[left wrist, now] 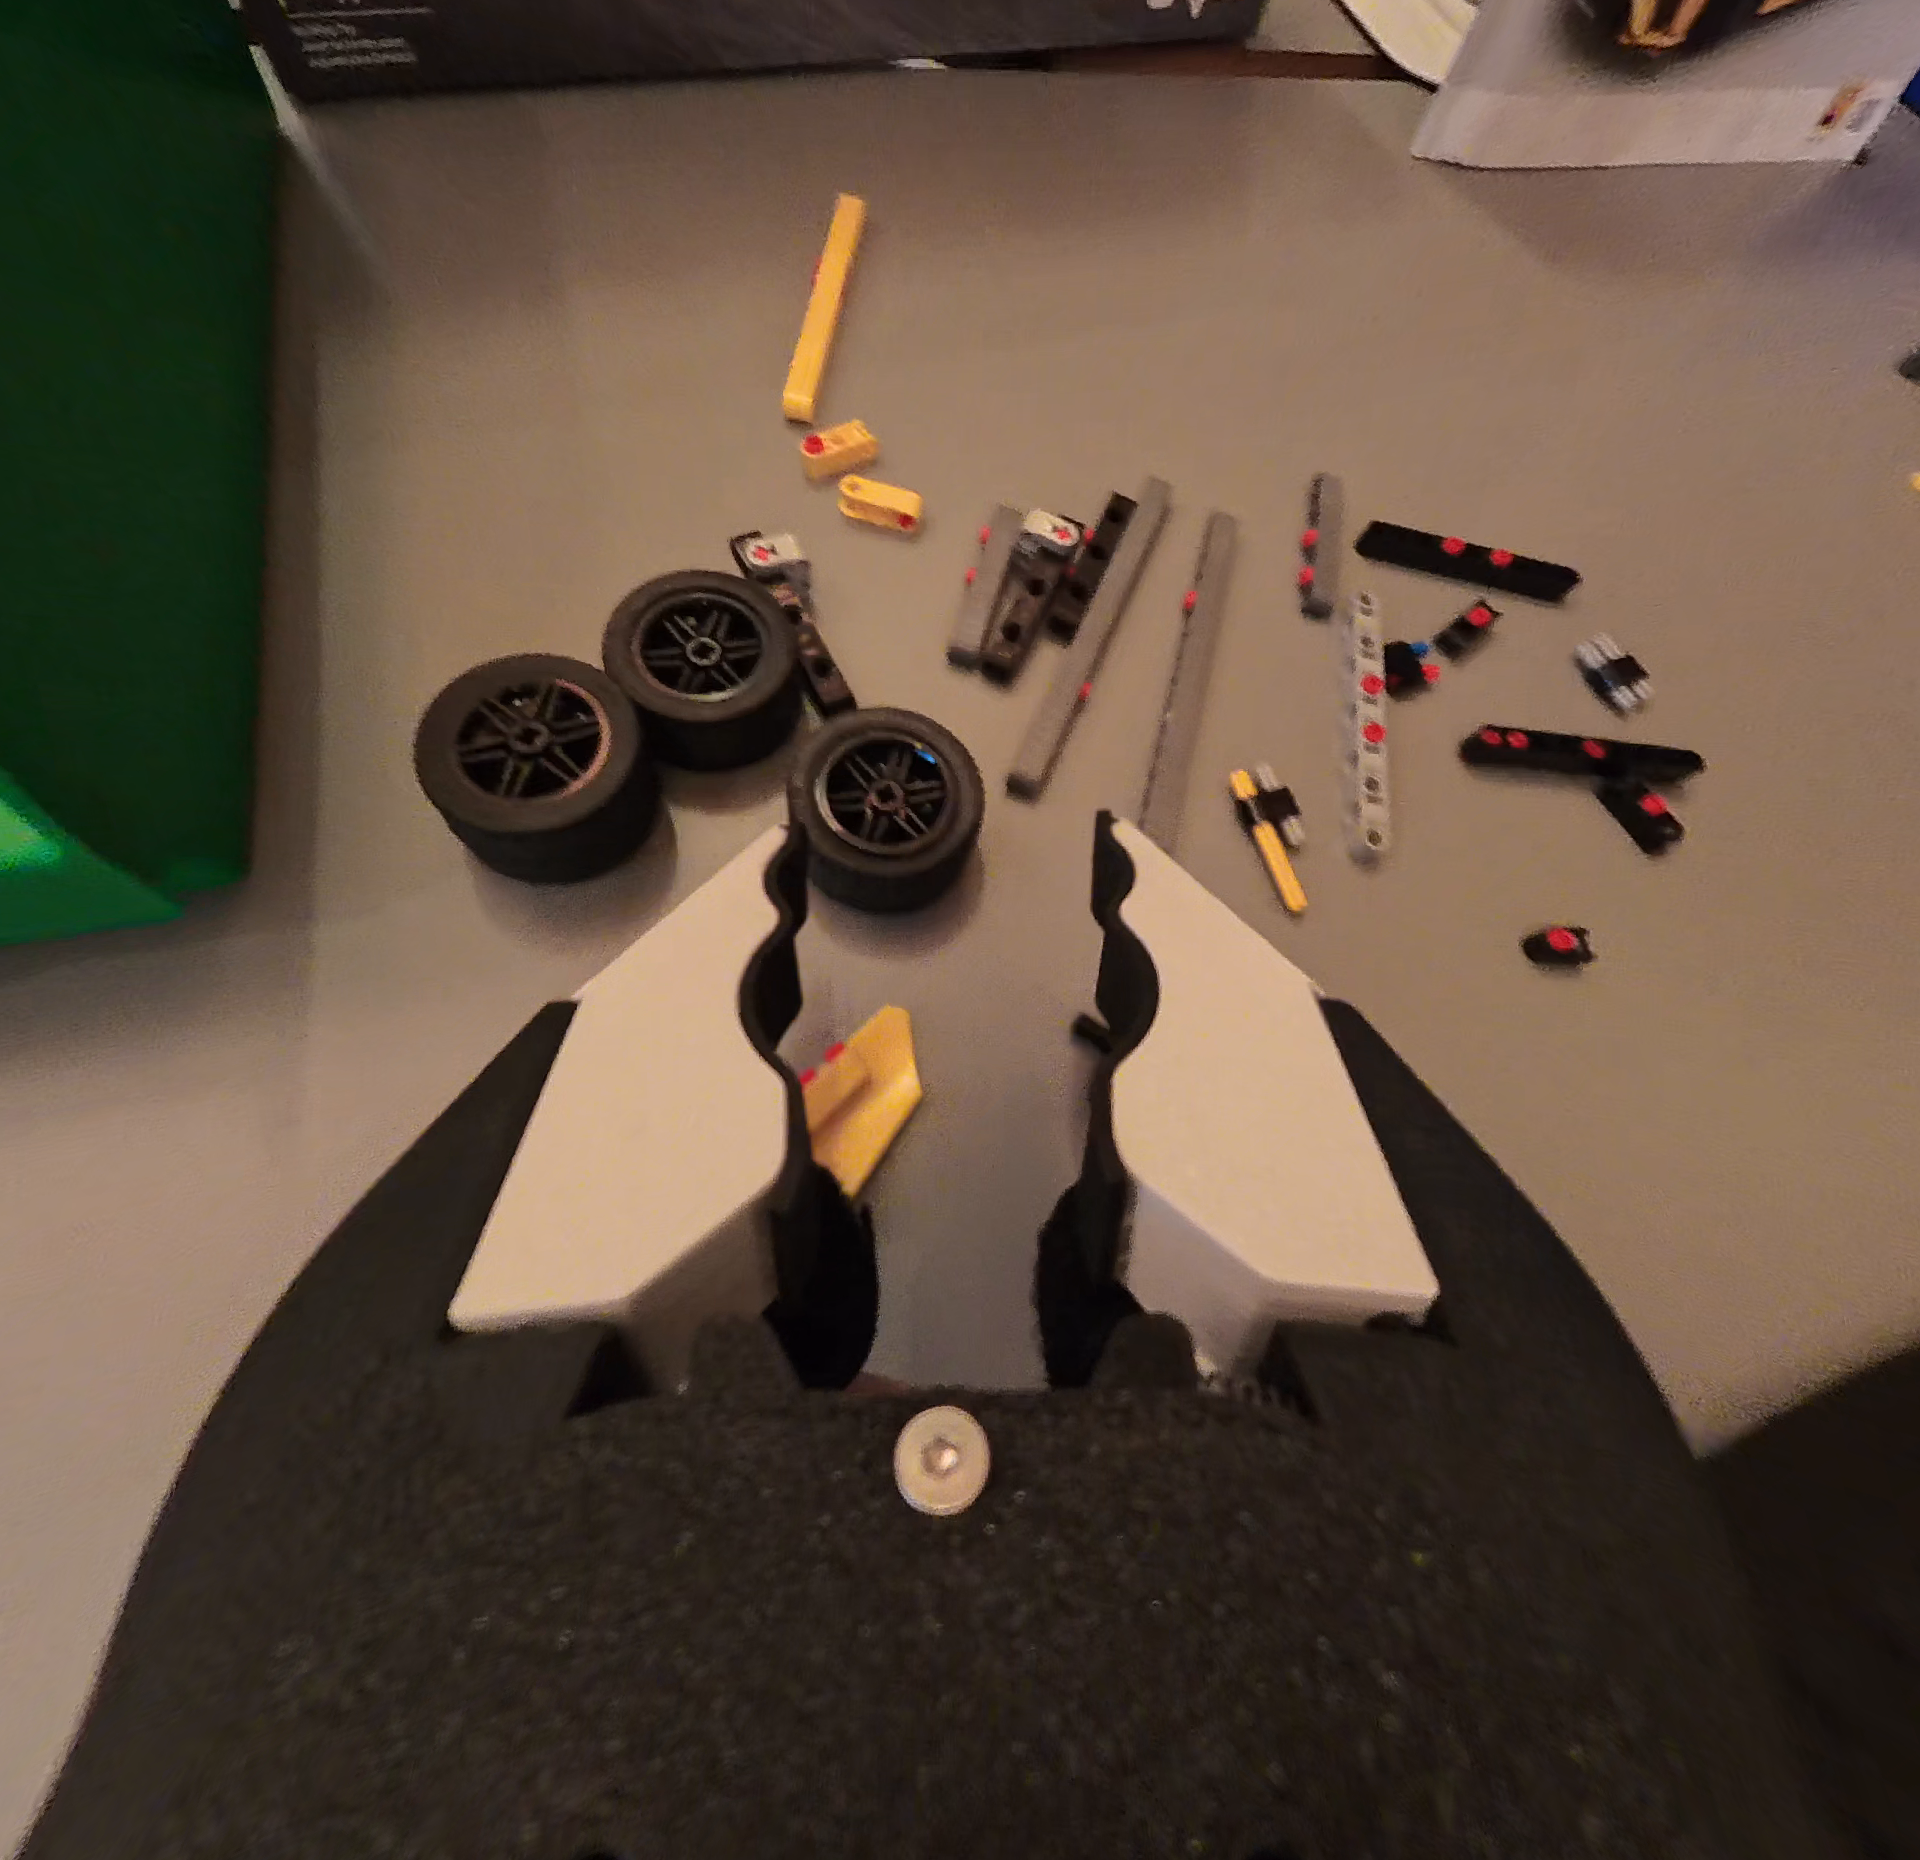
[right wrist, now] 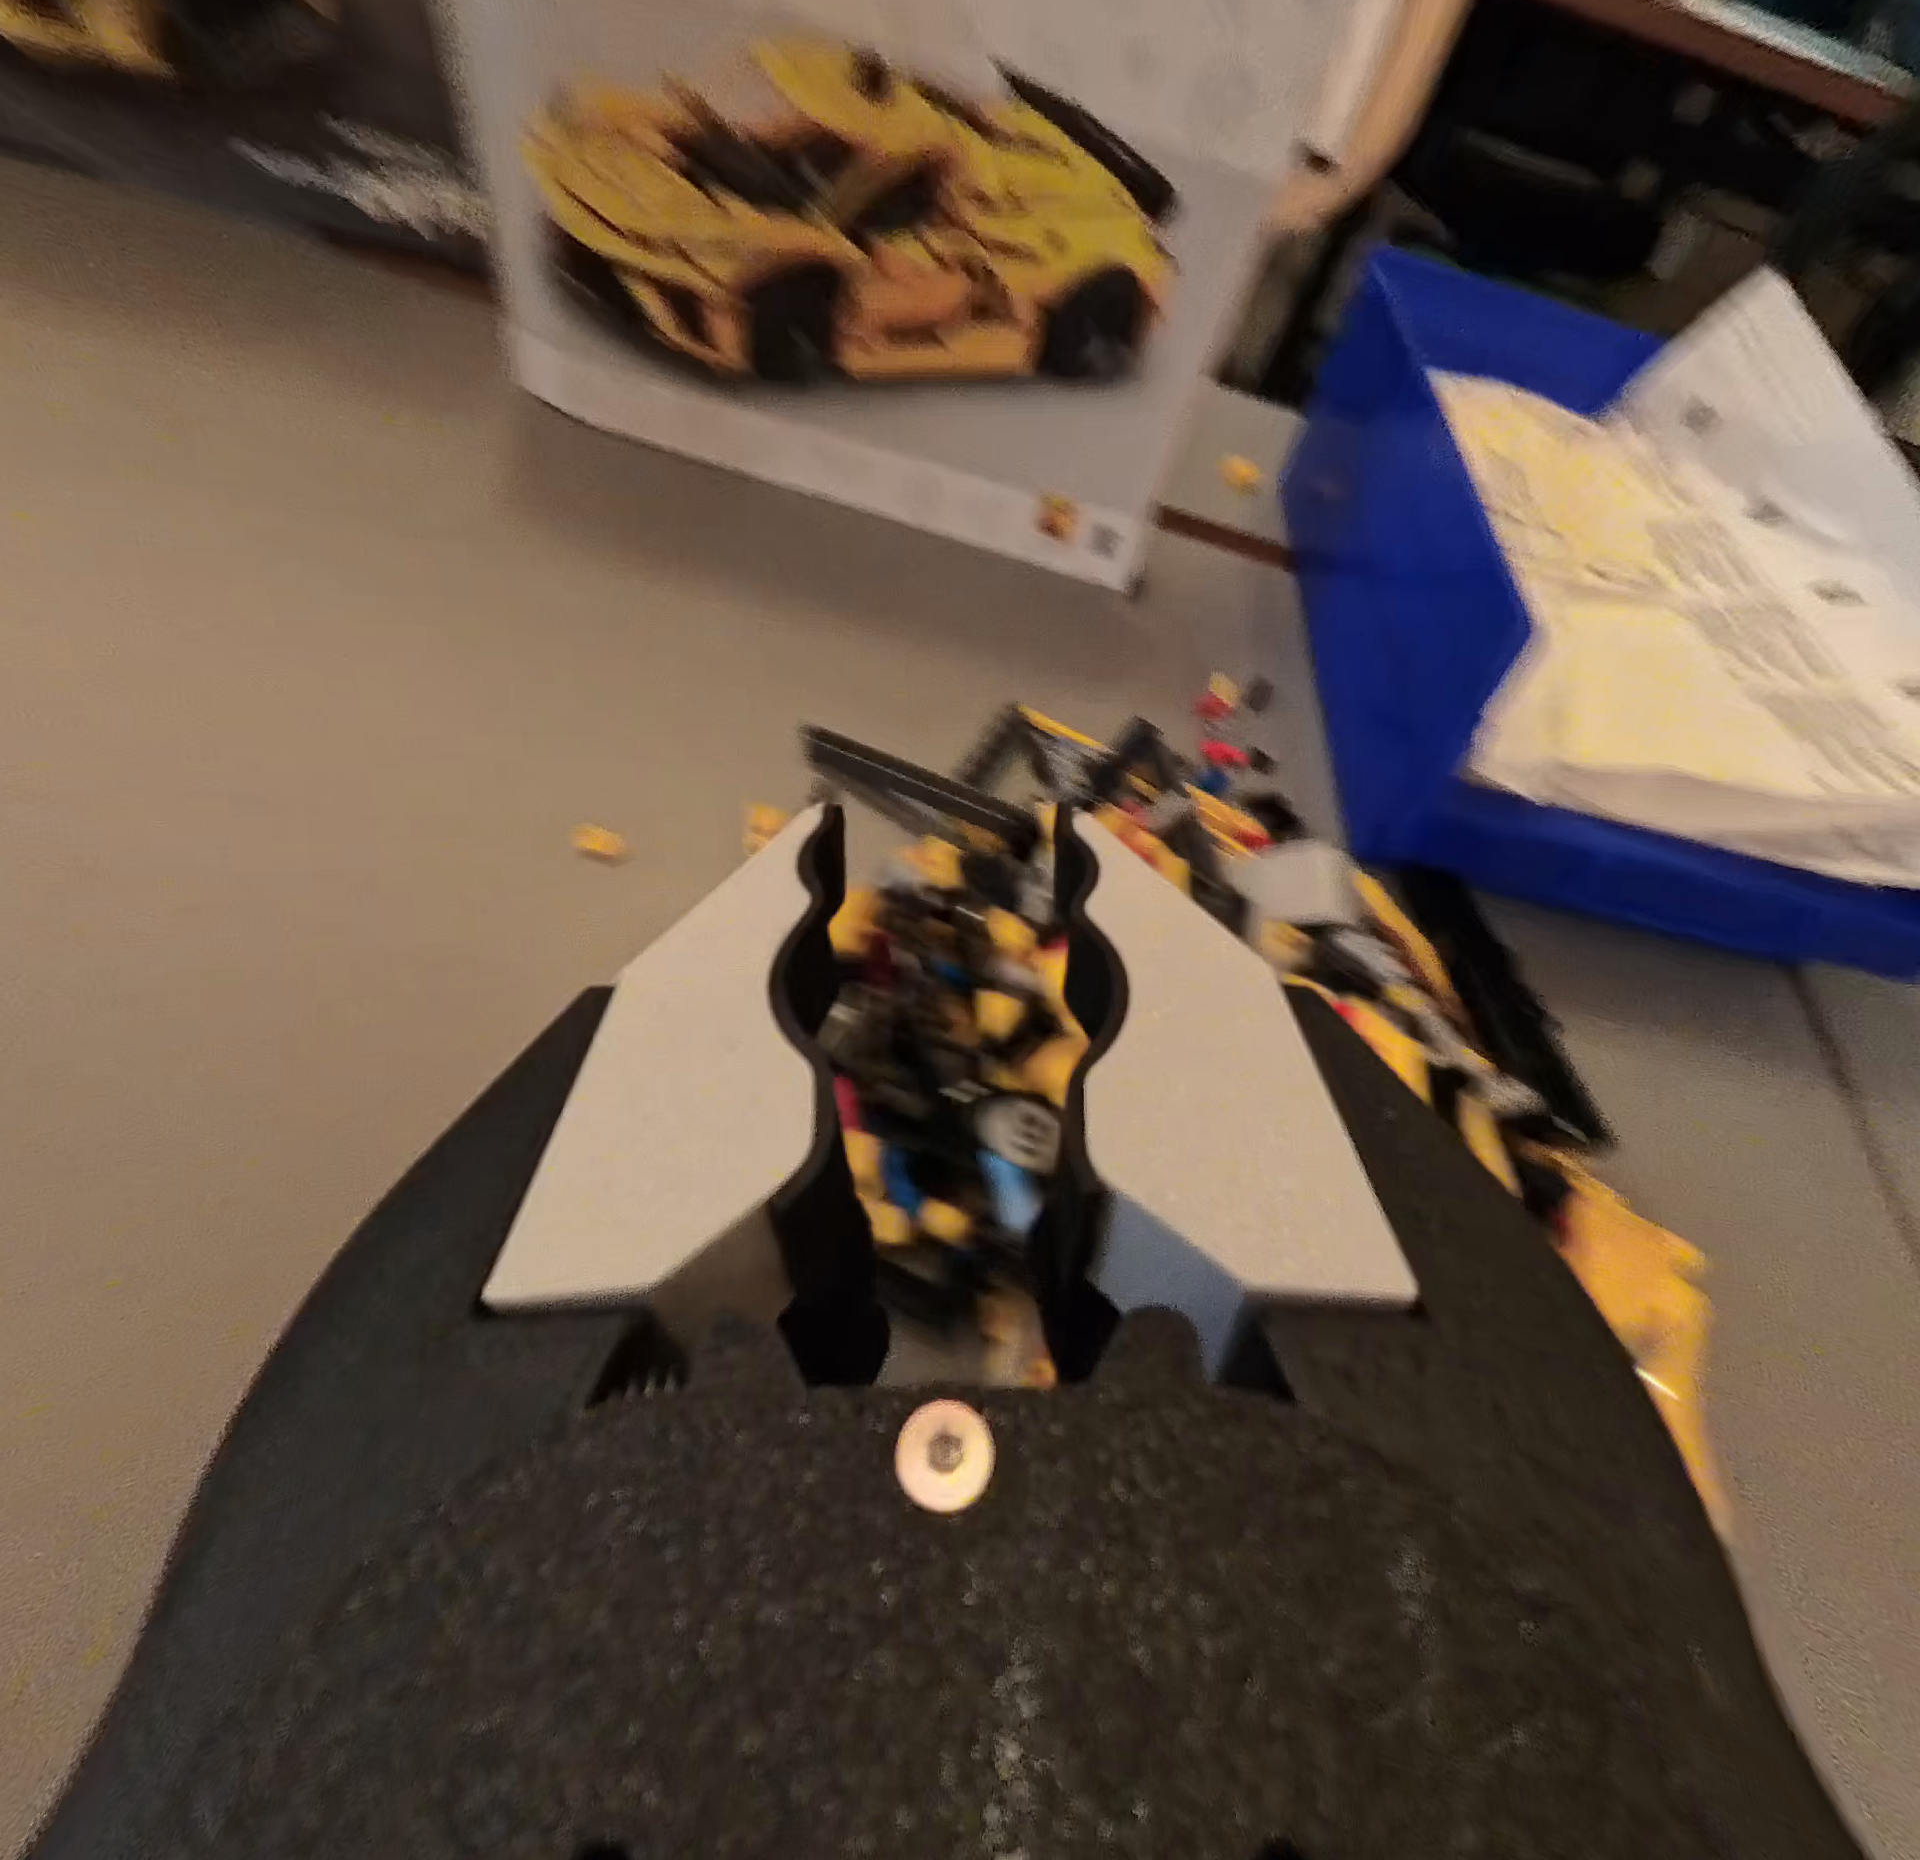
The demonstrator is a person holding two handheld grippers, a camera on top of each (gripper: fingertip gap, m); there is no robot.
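While jaws gape, left gripper (left wrist: 940, 834) tilts down over a wheel (left wrist: 885, 804).

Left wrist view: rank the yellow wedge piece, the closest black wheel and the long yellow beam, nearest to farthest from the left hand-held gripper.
1. Yellow wedge piece, between the left hand-held gripper's fingers.
2. Closest black wheel, just past the fingertips, left side.
3. Long yellow beam, far ahead.

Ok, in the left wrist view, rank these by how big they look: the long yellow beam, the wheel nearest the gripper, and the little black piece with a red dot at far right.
1. Wheel, though it lies nearest the camera
2. Long yellow beam
3. Small black piece
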